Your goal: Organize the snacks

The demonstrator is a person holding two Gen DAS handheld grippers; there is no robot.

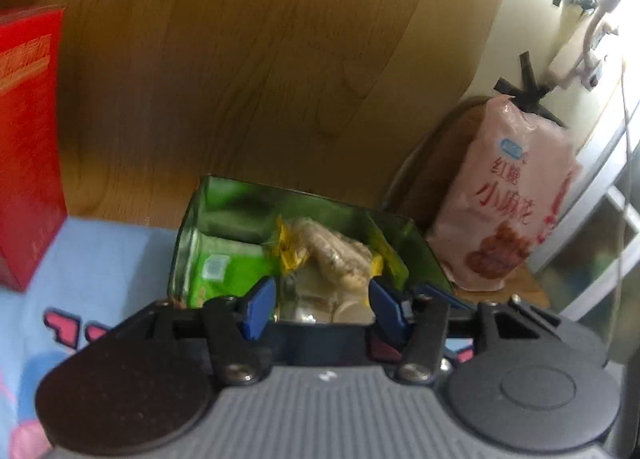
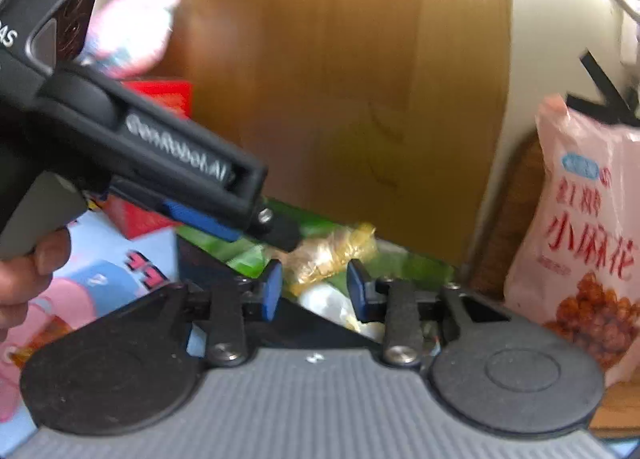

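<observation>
A green open-topped box (image 1: pixel 224 195) stands on a light blue printed cloth (image 1: pixel 100 259), against a wooden panel. Inside lie a clear packet with yellow ends (image 1: pixel 336 251), a green packet (image 1: pixel 224 271) and pale round snacks. My left gripper (image 1: pixel 323 309) hovers at the box's near edge, open, with nothing between its blue pads. My right gripper (image 2: pixel 316 291) is also open and empty, just over the same box (image 2: pixel 416 263) from the right. The right wrist view shows the left gripper (image 2: pixel 260 229) reaching in from the left, held by a hand (image 2: pixel 28 271).
A pink snack bag (image 1: pixel 508 211) stands upright right of the box, leaning on a brown board. A red carton (image 1: pixel 28 139) stands at the left. The wooden panel (image 1: pixel 260 59) closes the back. Cables and black tape hang on the white wall (image 1: pixel 568 39).
</observation>
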